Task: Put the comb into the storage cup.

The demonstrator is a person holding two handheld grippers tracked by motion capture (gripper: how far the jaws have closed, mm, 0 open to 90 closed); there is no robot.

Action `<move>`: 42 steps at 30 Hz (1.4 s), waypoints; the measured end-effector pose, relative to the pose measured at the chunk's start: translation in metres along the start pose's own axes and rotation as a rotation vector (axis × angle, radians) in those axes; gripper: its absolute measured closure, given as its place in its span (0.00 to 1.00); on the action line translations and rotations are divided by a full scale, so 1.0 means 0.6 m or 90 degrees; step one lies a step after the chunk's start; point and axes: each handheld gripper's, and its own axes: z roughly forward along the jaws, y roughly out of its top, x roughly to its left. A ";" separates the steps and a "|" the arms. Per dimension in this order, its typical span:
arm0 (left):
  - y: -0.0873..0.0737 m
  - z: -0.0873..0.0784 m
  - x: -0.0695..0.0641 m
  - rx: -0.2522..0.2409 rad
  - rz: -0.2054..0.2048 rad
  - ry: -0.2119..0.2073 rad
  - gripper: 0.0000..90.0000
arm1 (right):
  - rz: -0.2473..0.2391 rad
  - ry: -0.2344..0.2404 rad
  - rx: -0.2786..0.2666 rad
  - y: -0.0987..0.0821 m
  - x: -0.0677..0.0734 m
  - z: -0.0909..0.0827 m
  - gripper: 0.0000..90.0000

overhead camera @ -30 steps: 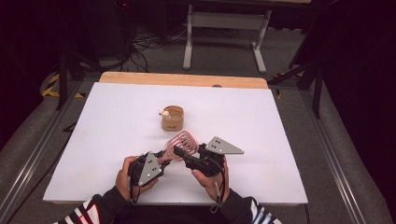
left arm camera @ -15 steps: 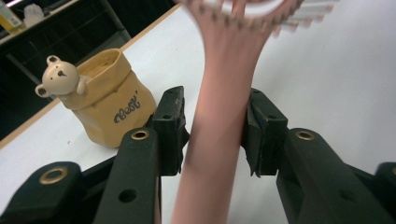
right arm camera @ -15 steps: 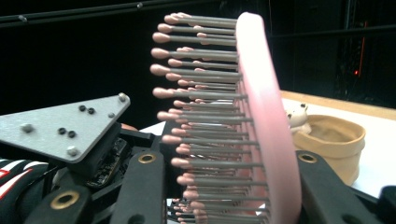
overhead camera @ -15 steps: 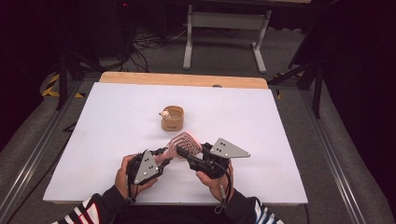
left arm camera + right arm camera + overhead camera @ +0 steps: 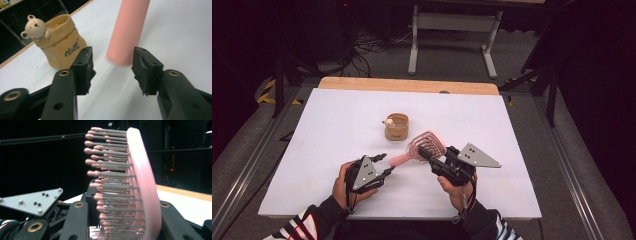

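A pink hairbrush [image 5: 426,146] hangs just above the white table, with its handle [image 5: 399,160] pointing left. My right gripper [image 5: 426,154] is shut on the brush head [image 5: 136,190], whose bristles face left in the right gripper view. My left gripper [image 5: 388,163] is at the handle's end. Its jaws have just been opening. In the left gripper view the handle [image 5: 127,30] stands between the pads [image 5: 85,67] and touches neither. A tan bag-shaped cup [image 5: 396,126] with a small bear [image 5: 33,26] on its rim stands behind the brush.
The white table top [image 5: 512,130] has bare surface on both sides of the hands. A wooden strip [image 5: 412,85] runs along its far edge. A metal stand [image 5: 452,30] and cables lie on the floor beyond it. The left gripper's grey plate [image 5: 32,201] is in the right gripper view.
The left gripper's jaws have opened and let go of the brush handle. The right gripper has carried the brush to the right and a little up.
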 end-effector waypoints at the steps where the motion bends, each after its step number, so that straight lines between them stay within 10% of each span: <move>1: -0.001 -0.001 0.002 -0.002 -0.001 -0.004 0.55 | -0.002 -0.004 -0.004 0.004 -0.002 -0.004 0.70; 16: -0.015 -0.037 0.033 -0.026 -0.030 -0.029 0.19 | -0.076 -0.052 -0.019 0.022 -0.003 -0.024 0.70; 42: -0.067 -0.112 0.080 -0.023 -0.080 0.006 0.11 | -0.078 -0.102 -0.054 0.049 -0.026 -0.047 0.70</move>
